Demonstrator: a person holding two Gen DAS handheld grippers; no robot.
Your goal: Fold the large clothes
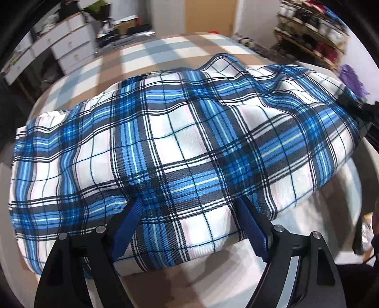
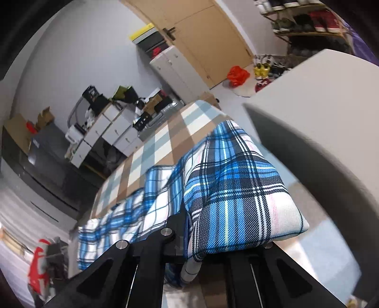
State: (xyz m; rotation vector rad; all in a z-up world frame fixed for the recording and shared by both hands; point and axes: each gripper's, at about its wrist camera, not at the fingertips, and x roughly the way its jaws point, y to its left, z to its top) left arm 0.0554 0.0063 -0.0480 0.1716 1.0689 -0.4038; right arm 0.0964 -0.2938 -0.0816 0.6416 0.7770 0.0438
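A blue, white and black plaid garment (image 1: 189, 132) lies spread across a checked cover (image 1: 146, 52). In the left wrist view my left gripper (image 1: 189, 206) stands open over the garment's near edge. Its blue pads (image 1: 251, 225) are wide apart, with a flat stretch of cloth between them and their tips dug into the fabric. In the right wrist view the plaid garment (image 2: 227, 184) is bunched and lifted at one end. My right gripper (image 2: 189, 227) is shut on it, and the cloth drapes over the fingers and hides them. That black gripper (image 1: 362, 111) also shows at the garment's far right corner.
The beige, pale blue and white checked cover (image 2: 151, 151) spreads beyond the garment. A pale grey flat-topped block (image 2: 319, 99) stands close on the right. White drawer units (image 2: 106, 132), a wooden door (image 2: 208, 42), a shoe rack (image 2: 308, 21) and a red bag (image 2: 238, 74) lie further off.
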